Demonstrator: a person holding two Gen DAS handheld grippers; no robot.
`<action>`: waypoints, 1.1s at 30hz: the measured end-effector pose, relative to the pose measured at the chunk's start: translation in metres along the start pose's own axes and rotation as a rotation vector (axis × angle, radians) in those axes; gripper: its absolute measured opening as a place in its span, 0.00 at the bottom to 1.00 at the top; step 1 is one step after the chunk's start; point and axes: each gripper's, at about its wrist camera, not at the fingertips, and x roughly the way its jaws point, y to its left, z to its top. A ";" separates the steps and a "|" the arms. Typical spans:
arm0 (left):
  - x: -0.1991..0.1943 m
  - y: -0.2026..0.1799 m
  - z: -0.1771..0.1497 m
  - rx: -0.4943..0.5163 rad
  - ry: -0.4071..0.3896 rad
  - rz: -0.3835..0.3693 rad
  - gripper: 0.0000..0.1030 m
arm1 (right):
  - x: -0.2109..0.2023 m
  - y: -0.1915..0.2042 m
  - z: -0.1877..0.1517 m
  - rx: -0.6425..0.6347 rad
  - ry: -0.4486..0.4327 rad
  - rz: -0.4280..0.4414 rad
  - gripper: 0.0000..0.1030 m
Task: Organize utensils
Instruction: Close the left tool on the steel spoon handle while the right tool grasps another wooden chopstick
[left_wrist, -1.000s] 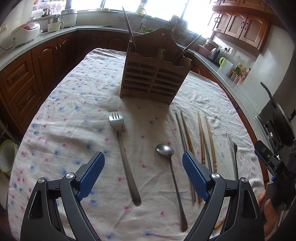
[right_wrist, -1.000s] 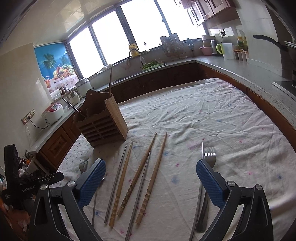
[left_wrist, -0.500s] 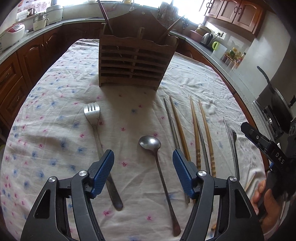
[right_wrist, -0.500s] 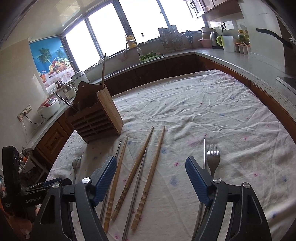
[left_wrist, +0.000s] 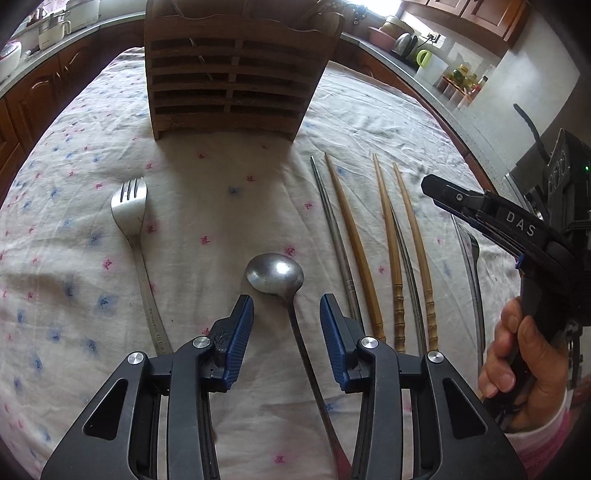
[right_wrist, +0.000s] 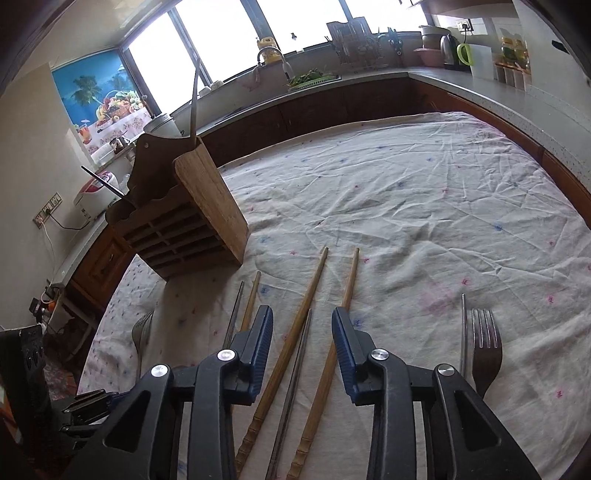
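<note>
While left view alone shows spoon (left_wrist: 275, 275), right alone dark fork (right_wrist: 487, 350)

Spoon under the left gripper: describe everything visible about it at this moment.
The spoon is dull grey metal with an oval bowl facing up, catching a highlight, and a long thin handle running toward the camera. It lies flat on the floral tablecloth, between a fork and a metal chopstick, touching neither. The left gripper straddles its neck; the jaws have just been closing, but the blue pads show gaps on both sides, not yet gripping.
</note>
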 end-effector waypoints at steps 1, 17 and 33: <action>0.001 0.001 0.001 0.001 -0.004 0.000 0.33 | 0.007 0.000 0.004 0.000 0.008 -0.001 0.28; 0.017 0.014 0.037 0.040 -0.018 -0.003 0.27 | 0.076 0.001 0.036 -0.051 0.093 -0.097 0.18; 0.019 0.000 0.035 0.100 -0.002 0.056 0.24 | 0.076 0.000 0.036 -0.050 0.095 -0.100 0.09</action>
